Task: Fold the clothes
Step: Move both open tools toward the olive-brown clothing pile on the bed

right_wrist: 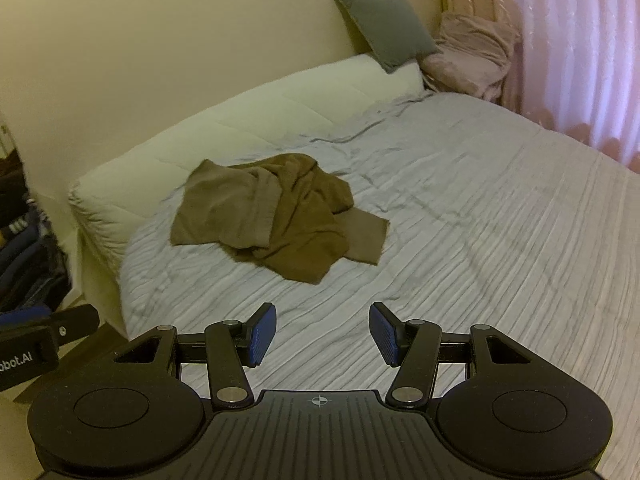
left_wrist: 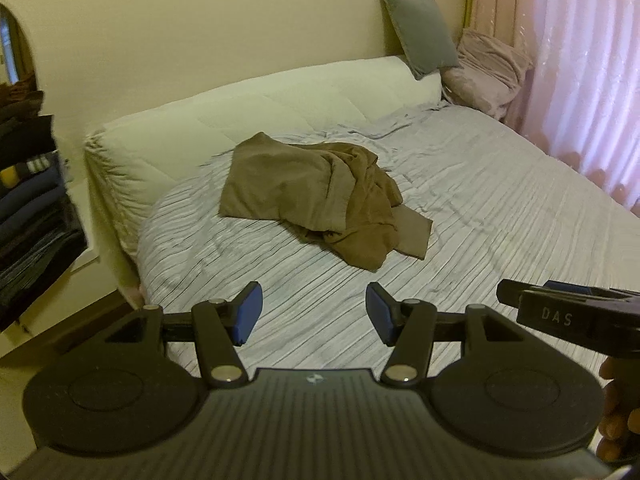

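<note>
So there's one brown garment (left_wrist: 320, 196) to deal with, crumpled in a heap on the bed (left_wrist: 500, 216); it's a soft, plain olive-brown fabric, bunched into thick folds on its right side, flatter on its left, with one flat rectangular bit poking out toward the curtain side; can't tell what kind of garment it is from this lump. It sits on the striped grey bedsheet (right_wrist: 480, 240), just in front of the long cream bolster (left_wrist: 248, 116) that runs along the wall; nothing else is touching it.

My left gripper (left_wrist: 314, 312) has its jaws standing wide apart, blue pads facing each other, nothing between them, hovering over the sheet on the near side of the garment and well apart from it; my right gripper (right_wrist: 322, 334) is the same story, jaws spread with nothing in them, also near side of the garment and not touching it. The two sit side by side; each one pokes into the other's view.

Count: one garment, two grippers, one grey cushion (right_wrist: 384, 26) leaning on the wall beyond the garment, one pinkish crumpled blanket (left_wrist: 486, 72) beside that cushion, pink curtains (right_wrist: 580, 52) past it; a stack of dark folded clothes (left_wrist: 28, 216) sits off the bed, left of the garment.
</note>
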A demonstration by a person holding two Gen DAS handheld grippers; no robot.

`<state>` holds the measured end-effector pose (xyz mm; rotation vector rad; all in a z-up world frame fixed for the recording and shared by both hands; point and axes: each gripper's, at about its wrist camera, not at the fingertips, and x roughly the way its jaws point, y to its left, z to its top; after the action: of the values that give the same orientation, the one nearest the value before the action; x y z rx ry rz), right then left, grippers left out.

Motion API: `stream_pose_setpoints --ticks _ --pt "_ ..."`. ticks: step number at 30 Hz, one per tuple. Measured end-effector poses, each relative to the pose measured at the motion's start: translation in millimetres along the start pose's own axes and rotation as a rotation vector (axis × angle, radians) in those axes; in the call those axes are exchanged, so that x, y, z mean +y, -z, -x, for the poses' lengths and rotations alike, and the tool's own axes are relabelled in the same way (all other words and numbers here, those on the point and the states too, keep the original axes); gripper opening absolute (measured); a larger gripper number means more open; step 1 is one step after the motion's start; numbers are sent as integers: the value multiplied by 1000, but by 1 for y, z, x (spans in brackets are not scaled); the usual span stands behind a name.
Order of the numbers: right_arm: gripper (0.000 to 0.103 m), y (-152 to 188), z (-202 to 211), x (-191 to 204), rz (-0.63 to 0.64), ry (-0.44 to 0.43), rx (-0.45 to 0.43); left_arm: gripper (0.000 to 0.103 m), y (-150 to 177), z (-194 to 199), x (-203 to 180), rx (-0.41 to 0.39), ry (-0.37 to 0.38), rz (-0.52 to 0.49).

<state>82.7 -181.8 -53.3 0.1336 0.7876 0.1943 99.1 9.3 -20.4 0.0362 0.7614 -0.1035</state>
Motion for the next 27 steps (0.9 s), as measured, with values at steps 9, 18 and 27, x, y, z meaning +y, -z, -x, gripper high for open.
stream_pose_setpoints --ticks 9,18,27 --pt "55 -33 -69 16 -29 37 45 53 -43 -76 26 59 33 -31" --pt "55 -56 -141 24 -67 67 94 53 -78 -148 51 109 65 -52" --pt "55 -61 -198 5 -190 42 163 53 -102 -219 68 169 108 -84"
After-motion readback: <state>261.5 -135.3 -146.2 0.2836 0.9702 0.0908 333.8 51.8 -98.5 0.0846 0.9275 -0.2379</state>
